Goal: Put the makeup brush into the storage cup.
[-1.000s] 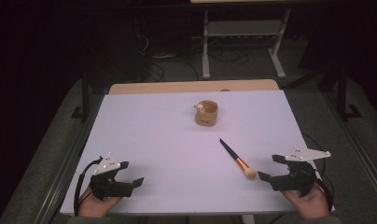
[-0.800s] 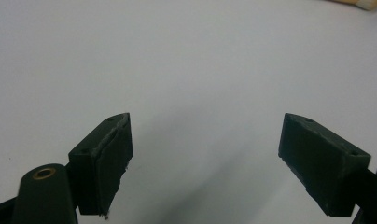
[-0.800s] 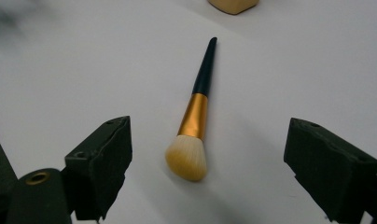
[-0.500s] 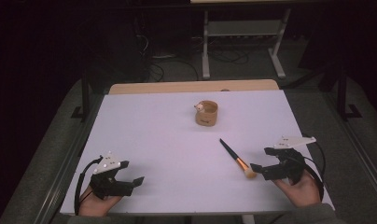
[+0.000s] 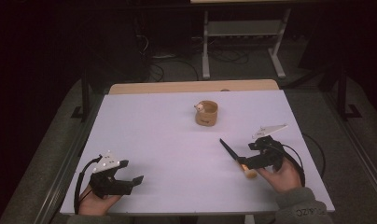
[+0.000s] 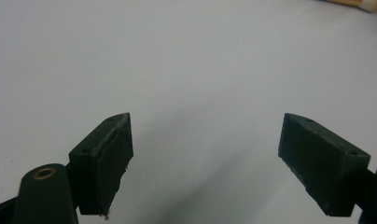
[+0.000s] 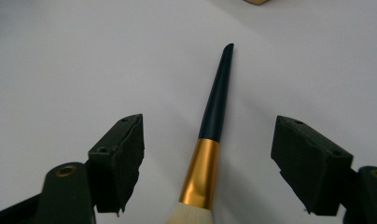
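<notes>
Black right tongs [image 5: 241, 161] lie low, closing, unclamped, astride the brush [image 7: 210, 140].

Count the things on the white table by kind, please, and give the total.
Makeup brush: 1
Small tan cup: 1
Hand-held grippers: 2, the left gripper and the right gripper
Total: 4

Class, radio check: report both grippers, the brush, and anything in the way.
Right gripper straddles brush, jaws closing in, pads not yet touching. Left gripper open over bare table. Cup stands well beyond; nothing in the way.
</notes>
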`<control>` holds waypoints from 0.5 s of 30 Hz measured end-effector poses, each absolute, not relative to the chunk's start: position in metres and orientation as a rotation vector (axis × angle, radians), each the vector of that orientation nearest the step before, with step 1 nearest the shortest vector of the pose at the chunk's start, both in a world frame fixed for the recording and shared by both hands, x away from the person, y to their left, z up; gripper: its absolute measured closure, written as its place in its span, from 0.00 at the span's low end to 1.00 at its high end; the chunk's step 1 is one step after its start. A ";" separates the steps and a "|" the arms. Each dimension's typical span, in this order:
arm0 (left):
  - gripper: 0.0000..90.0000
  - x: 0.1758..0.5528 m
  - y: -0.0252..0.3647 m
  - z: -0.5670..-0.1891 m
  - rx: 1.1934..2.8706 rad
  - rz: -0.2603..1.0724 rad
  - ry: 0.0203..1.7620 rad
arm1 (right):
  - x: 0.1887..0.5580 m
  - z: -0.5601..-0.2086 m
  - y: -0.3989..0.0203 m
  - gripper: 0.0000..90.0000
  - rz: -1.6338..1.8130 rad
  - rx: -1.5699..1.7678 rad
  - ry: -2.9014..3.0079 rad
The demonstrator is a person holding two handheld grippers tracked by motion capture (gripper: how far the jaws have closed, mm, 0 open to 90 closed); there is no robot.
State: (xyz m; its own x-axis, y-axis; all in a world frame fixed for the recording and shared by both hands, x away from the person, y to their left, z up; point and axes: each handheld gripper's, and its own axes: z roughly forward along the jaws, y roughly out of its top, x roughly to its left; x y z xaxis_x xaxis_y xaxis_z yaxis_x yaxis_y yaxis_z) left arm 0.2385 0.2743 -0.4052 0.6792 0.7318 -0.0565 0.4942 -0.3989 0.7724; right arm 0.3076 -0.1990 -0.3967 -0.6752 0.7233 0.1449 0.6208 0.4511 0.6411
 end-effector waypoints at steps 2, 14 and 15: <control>0.19 0.239 0.274 -0.405 2.087 0.374 0.934 | 0.311 -0.400 -0.195 0.29 1.013 1.203 2.553; 0.20 0.240 0.273 -0.406 2.081 0.367 0.938 | 0.318 -0.424 -0.183 0.43 0.883 1.242 2.638; 0.20 0.240 0.273 -0.406 2.079 0.365 0.939 | 0.318 -0.425 -0.181 0.47 0.868 1.238 2.645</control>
